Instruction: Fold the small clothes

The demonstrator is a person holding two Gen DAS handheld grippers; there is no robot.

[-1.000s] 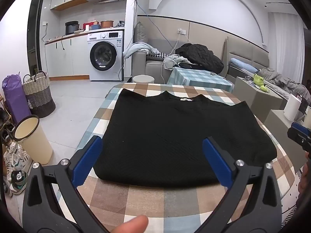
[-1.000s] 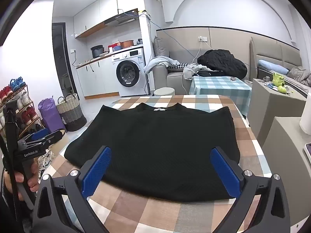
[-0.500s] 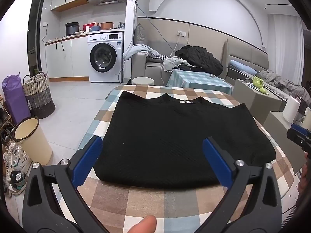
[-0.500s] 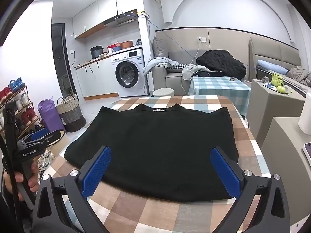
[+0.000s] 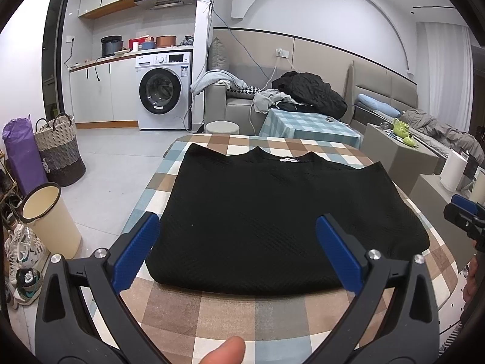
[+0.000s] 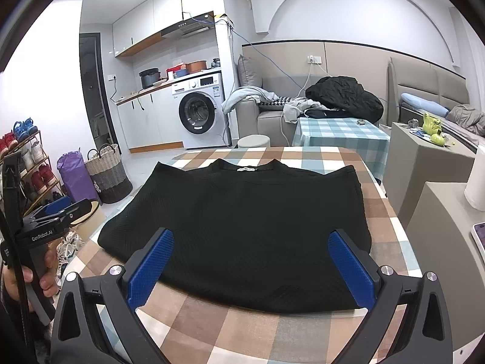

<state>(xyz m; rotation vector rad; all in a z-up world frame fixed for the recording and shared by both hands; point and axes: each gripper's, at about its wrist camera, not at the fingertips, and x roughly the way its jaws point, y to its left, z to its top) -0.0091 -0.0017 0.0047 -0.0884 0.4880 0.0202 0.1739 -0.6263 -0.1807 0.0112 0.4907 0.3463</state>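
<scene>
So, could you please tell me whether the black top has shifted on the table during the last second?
No: the black top lies unmoved on the checked tablecloth.

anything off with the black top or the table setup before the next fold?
Nothing stands out. The black top lies flat and fairly square on the checked tablecloth, collar at the far side, no bunching or overhang visible. The left gripper and the right gripper are open, holding nothing.
</scene>
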